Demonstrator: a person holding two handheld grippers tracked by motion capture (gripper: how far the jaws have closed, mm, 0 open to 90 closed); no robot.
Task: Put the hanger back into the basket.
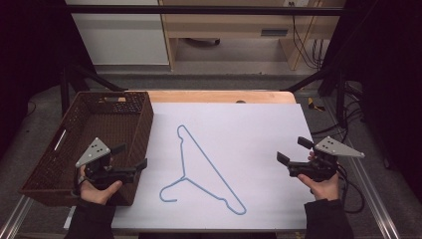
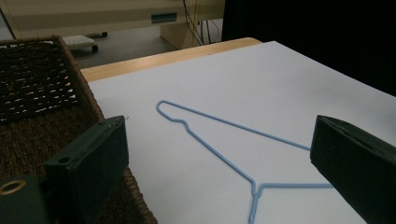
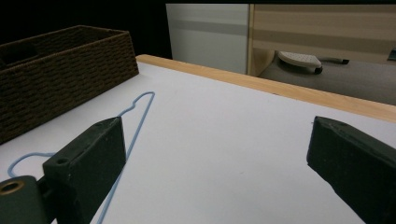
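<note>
The white tabletop (image 1: 259,129) carries a brown wicker basket (image 1: 50,164) at its left edge. A blue wire hanger (image 1: 199,167) lies flat near the middle. The left gripper (image 1: 133,157) over the basket and the right gripper (image 1: 294,150) both hold their jaws wide apart, empty.

A lab-like recording room is showing: black frame bars (image 1: 199,10), trailing cables (image 1: 306,45), and plain cabinets (image 1: 119,35) standing behind the surface (image 1: 259,129).

Brown wicker basket (image 1: 139,124), white sheet (image 1: 259,129)
</note>
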